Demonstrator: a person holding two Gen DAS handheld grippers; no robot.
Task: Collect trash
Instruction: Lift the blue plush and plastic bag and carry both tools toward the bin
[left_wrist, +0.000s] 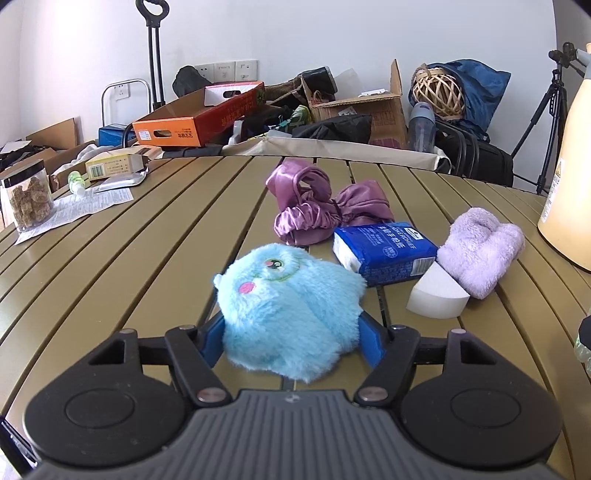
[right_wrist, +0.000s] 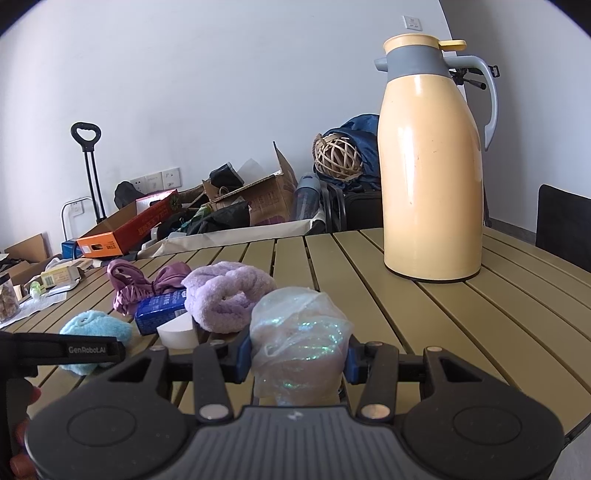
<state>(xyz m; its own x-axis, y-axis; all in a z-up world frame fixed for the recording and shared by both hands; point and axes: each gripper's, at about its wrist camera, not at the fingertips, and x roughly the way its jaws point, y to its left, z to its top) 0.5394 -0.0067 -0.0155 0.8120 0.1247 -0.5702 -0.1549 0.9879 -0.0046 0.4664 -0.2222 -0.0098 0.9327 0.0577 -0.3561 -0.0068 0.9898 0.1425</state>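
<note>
Left wrist view shows my left gripper (left_wrist: 291, 332) with its blue pads on either side of a blue plush (left_wrist: 288, 314) lying on the slatted table (left_wrist: 129, 258). The jaws stand about half open and the fur bulges between them; I judge the pads are touching it, though I cannot tell how firmly. I expect it to be light and very soft, so it will squash before it grips, and the pile may slide. Taking it across the thick middle of the body, as now, looks best.

My right gripper (right_wrist: 299, 358) is closed fairly narrow on a crumpled clear bag (right_wrist: 299, 332) with glittery film inside. It should weigh almost nothing, crinkle and slip, so a bunched pinch low on the wad suits it.

Just beyond the plush lie a tissue pack (left_wrist: 384, 251), a white foam wedge (left_wrist: 436, 295), a lilac fluffy cloth (left_wrist: 480, 247) and a purple satin scrunchie (left_wrist: 317, 203), close together, some touching. A yellow thermos (right_wrist: 432, 166) stands well apart to the right.

Writing: "GenRobot.AI" on the left gripper's strap in the right wrist view. The tissue pack carries Chinese characters and a word ending "…ERCHIEF". An orange box (left_wrist: 199, 118) behind the table has print too small to read.
</note>
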